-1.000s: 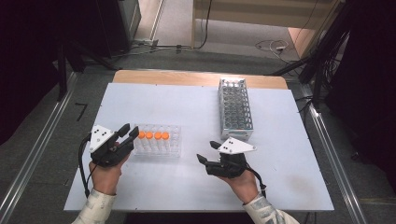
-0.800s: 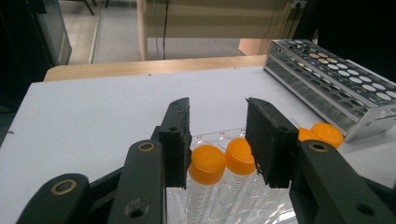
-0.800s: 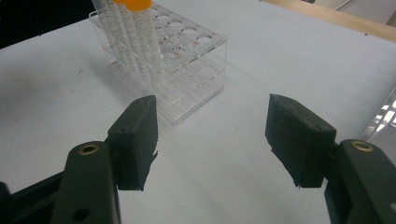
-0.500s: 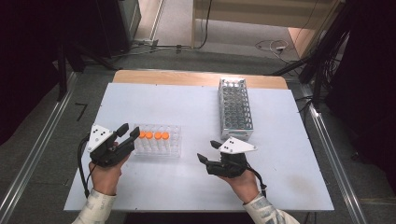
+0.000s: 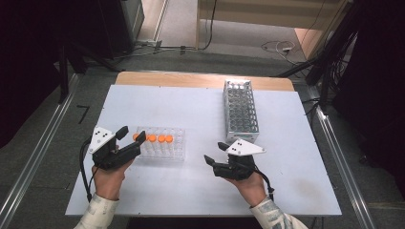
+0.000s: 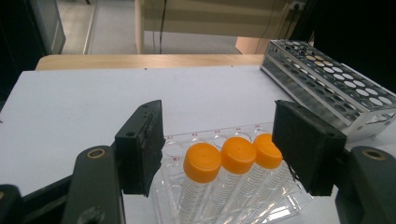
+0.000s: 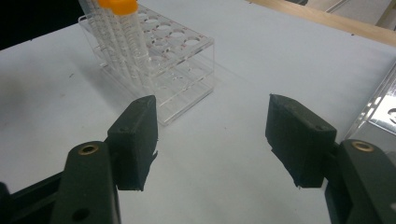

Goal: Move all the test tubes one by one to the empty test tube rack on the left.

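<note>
A clear plastic rack (image 5: 165, 149) sits left of the table's middle, with several orange-capped tubes (image 5: 156, 138) standing in its back row. My left gripper (image 5: 131, 136) is at the rack's left end. Its jaws have just been opening. They now stand apart, and the orange caps (image 6: 240, 154) rise just beyond the pads (image 6: 140, 144), untouched. A little right of the clear rack (image 7: 159, 60), my right gripper (image 5: 214, 151) hovers open over bare table with nothing between its jaws. A metal tube rack (image 5: 241, 112) lies behind it.
The white table top (image 5: 191, 105) has bare room in front of and behind the clear rack. A wooden strip (image 5: 200, 79) runs along its far edge. Cables (image 5: 282, 47) lie on the floor beyond. The metal rack's edge (image 7: 383, 112) is close to my right gripper's right jaw.
The left gripper's jaws have spread apart at the left end of the clear rack. Both hands and the right gripper's jaws have stayed as they were.
</note>
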{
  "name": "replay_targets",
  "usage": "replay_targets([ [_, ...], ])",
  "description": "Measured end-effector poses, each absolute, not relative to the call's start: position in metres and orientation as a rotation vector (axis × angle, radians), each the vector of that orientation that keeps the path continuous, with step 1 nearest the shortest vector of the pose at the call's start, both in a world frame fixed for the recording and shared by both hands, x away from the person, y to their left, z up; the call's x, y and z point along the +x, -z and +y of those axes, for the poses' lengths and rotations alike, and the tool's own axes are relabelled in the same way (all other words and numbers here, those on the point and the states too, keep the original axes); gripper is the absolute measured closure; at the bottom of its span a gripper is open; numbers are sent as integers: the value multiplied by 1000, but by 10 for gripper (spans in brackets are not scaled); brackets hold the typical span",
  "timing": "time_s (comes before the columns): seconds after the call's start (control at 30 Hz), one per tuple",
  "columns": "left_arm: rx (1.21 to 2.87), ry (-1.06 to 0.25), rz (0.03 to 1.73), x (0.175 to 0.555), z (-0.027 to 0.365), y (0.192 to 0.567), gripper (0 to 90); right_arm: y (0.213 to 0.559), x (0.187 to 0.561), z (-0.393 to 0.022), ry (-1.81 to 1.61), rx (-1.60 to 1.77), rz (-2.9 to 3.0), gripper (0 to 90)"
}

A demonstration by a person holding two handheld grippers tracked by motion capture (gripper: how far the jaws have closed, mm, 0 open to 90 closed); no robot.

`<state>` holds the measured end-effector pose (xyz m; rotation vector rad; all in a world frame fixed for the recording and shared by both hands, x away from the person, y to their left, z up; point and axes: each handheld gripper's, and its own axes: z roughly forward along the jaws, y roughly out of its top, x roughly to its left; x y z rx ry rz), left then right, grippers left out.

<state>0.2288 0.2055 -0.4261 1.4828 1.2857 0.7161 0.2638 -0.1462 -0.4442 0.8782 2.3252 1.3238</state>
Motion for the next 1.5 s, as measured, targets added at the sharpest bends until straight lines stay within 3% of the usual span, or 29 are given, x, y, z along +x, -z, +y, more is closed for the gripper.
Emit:
replay_targets([
  [0.2,1485,-714,1287,229,205,426,288,444,264,-148,-1325,880,2322,330],
  [1.5,1492,-717,1258,220,198,421,226,436,271,-188,-1317,975,2221,318],
])
